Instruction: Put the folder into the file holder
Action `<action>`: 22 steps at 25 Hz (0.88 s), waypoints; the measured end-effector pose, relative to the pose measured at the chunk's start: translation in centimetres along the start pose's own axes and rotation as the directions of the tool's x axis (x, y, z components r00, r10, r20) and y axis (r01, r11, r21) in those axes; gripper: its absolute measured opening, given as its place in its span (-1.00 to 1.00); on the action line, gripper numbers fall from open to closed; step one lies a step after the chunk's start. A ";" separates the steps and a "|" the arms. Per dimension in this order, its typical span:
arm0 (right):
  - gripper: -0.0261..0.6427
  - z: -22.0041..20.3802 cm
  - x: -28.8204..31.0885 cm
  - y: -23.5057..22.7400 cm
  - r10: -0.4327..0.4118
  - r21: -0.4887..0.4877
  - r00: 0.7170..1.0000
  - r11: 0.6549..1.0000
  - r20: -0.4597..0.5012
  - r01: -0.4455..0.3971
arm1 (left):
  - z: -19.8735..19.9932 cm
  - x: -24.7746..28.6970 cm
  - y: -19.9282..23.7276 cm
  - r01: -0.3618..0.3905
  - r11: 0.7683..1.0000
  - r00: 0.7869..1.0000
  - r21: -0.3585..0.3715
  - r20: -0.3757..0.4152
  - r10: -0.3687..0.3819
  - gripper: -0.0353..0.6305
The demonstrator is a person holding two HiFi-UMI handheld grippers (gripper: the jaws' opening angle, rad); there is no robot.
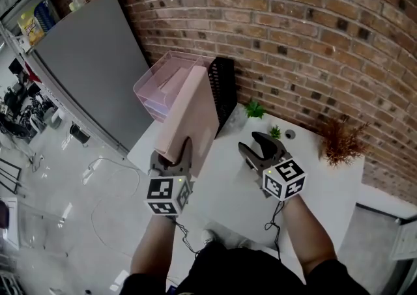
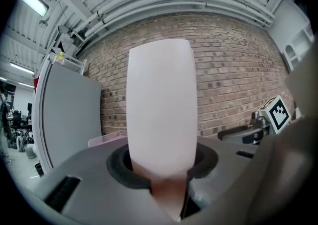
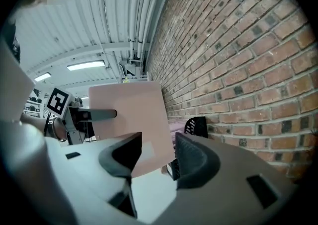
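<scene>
1. Plainly, the left gripper (image 2: 166,182) pinches the lower end of the pink folder (image 2: 161,110), its pads pressed on both faces
2. The right gripper (image 3: 156,157) has its jaws spread with nothing between them; the folder stands beyond them, untouched
3. The folder is held up off the table (image 1: 313,176), standing on edge and leaning toward the wall, just beside the black holder (image 1: 223,85)
4. Done, by my reading: the folder is picked up and brought to the holder. Left: line its far edge with a slot, slide it in, let go
5. Only the head view shows both grippers and a pink tray (image 1: 163,79) behind the folder; whether folder and holder touch I cannot tell
6. The right gripper view alone shows the folder's broad face, with the holder past it against the brick
7. The left gripper view has the holder hidden behind the folder
</scene>
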State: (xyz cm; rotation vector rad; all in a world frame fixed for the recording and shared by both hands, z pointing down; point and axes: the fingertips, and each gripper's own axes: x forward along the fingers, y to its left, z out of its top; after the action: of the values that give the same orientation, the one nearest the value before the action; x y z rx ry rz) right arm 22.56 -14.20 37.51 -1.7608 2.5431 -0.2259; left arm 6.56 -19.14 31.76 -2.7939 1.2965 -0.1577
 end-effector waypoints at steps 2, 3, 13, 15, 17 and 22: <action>-0.23 0.3 -0.3 -0.6 -0.005 0.008 1.000 1.000 0.015 0.004 | 0.5 0.5 0.2 -0.004 1.000 1.000 0.002 0.007 0.004 -0.47; -0.22 0.3 -0.5 -0.9 -0.006 0.017 1.000 1.000 0.019 0.006 | 0.7 0.8 0.3 -0.004 1.000 1.000 0.003 0.011 0.004 -0.47; -0.22 -0.1 0.7 -3.3 -0.083 0.025 0.997 0.996 0.006 0.083 | 1.9 5.4 2.4 0.046 0.999 0.997 -0.002 0.056 -0.046 -0.50; -0.22 0.1 1.5 -3.7 -0.104 0.023 0.995 0.994 0.005 0.104 | 1.9 6.6 3.1 0.067 0.998 0.996 -0.009 0.064 -0.066 -0.50; -0.22 0.2 2.4 -4.0 -0.125 0.021 0.992 0.992 0.002 0.125 | 2.0 7.9 3.9 0.087 0.996 0.994 -0.015 0.072 -0.085 -0.50; -0.22 0.4 4.8 -4.9 -0.179 0.026 0.984 0.983 -0.008 0.179 | 2.3 11.2 6.4 0.126 0.992 0.988 -0.025 0.092 -0.123 -0.50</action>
State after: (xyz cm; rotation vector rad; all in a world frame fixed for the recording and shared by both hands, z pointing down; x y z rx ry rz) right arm 25.40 -20.40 38.04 -1.9825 2.3736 -0.2690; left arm 9.20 -31.83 29.61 -2.8714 1.1157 -0.0165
